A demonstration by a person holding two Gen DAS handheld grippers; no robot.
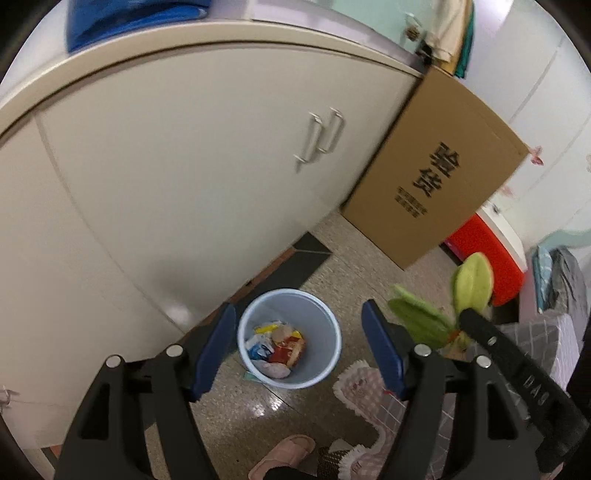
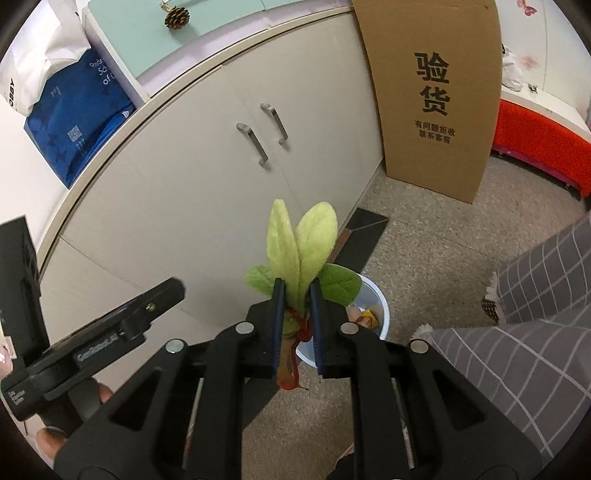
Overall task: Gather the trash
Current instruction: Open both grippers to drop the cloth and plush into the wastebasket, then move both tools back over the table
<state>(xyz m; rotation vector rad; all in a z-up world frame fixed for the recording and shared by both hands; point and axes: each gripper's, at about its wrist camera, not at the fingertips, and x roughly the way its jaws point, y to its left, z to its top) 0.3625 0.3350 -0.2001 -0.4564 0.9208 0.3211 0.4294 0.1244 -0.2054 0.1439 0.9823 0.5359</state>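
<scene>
The right gripper is clenched on a soft plush plant, its 2 blue pads pressing the stem where a red string is tied; 2 pale green fuzzy leaves stand up above the pads and 2 darker green leaves spread to the sides. The left gripper is released, its 2 blue pads wide apart with nothing between them. Below the left gripper, on the speckled floor, stands 1 round pale blue plastic bin that holds crumpled wrappers in red, yellow, blue and white. In the right wrist view the plush plant and the gripper fingers cover most of this bin, so only its right rim shows. Near the bin lie 1 pink slipper and 1 checked mat with a frilled edge. Behind the bin is a cream cabinet with smooth doors and 2 metal handles. Beside the cabinet, 1 flat brown cardboard box with black printed characters leans upright on the floor. Farther right is 1 red stool. On the cabinet top lie 1 blue bag and 1 pine cone.
</scene>
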